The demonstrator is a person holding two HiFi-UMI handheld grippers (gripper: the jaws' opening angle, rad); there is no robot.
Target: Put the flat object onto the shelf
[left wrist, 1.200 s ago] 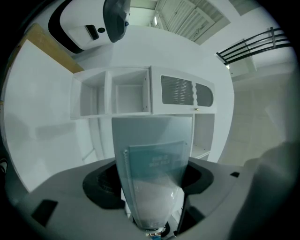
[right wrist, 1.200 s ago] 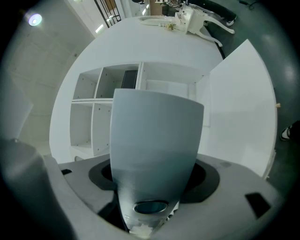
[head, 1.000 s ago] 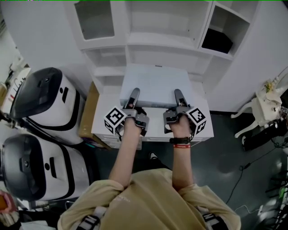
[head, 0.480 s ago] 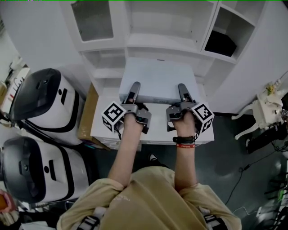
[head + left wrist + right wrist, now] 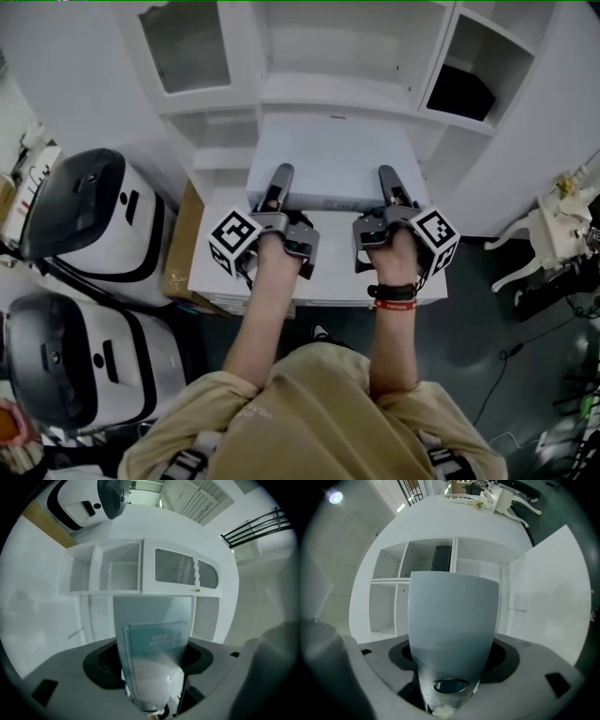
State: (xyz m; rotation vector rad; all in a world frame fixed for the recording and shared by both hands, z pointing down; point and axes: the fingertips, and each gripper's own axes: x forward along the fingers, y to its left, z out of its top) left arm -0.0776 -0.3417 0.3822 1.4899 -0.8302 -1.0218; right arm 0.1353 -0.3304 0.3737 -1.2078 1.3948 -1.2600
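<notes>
Hanging mid-frame in the head view, the flat object (image 5: 330, 159) is clamped along its near edge by the left gripper (image 5: 279, 183) and the right gripper (image 5: 389, 186), jaws partly spread on it. Pickup looks done; placement onto the shelf (image 5: 337, 94), upper frame, remains.
</notes>
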